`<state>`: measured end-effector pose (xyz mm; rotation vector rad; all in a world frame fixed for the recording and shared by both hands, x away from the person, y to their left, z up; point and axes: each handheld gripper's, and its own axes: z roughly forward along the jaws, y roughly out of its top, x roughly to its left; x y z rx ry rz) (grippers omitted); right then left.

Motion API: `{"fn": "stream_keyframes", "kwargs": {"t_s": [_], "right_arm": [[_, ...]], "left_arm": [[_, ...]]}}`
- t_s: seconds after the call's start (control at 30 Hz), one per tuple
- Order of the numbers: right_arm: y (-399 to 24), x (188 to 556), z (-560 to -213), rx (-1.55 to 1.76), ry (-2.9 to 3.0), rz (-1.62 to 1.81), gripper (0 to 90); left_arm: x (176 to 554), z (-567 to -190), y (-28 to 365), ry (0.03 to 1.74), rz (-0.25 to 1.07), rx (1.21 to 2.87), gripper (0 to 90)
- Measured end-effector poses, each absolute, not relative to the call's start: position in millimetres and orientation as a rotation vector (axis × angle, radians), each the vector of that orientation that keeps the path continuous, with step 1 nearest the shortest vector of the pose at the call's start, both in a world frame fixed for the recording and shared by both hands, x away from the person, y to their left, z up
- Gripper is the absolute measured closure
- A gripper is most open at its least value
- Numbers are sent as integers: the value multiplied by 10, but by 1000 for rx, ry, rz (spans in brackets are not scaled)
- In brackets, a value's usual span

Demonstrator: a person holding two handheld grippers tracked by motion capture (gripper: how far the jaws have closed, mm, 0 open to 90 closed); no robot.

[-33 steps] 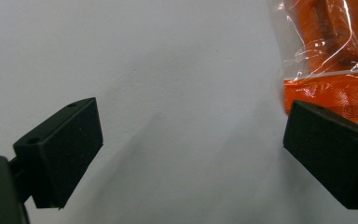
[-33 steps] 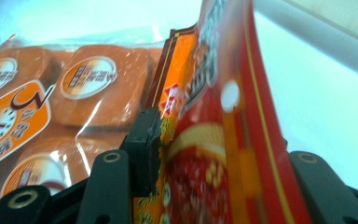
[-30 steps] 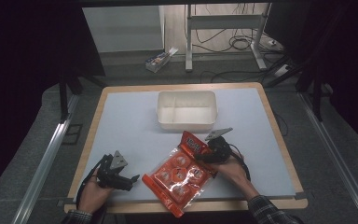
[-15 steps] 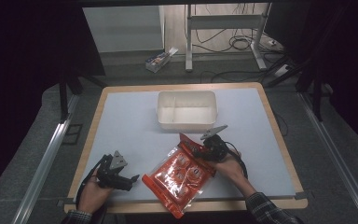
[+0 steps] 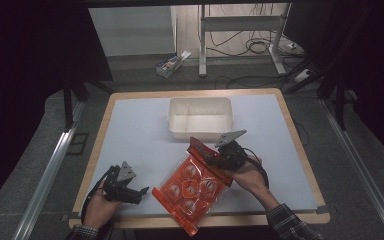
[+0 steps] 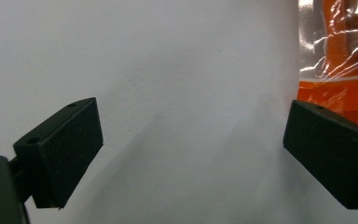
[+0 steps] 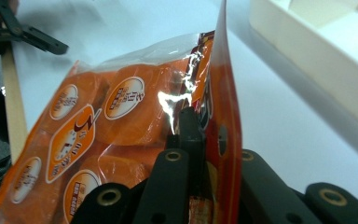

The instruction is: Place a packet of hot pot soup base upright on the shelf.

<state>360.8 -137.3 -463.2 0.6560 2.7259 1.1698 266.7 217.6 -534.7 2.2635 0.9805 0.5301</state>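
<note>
On the table, the snack bag lies in front of the divided tray, toward the near edge.

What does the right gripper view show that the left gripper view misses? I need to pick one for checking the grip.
Right gripper view: the right gripper shut on the top edge of the orange snack bag, lifting that end, with the white tray behind. Left gripper view: the left gripper, jaws wide apart with nothing between them, over the bare white table mat. Both show the bag and the mat.
</note>
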Motion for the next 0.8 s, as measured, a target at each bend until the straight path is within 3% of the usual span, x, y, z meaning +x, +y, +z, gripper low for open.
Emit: {"fn": "stream_keyframes", "kwargs": {"t_s": [0.8], "right_arm": [[-1125,3456,-3873,423,2716,1186,889]], "left_arm": [[2667,-5345,2179,974,538,2265,45]]}}
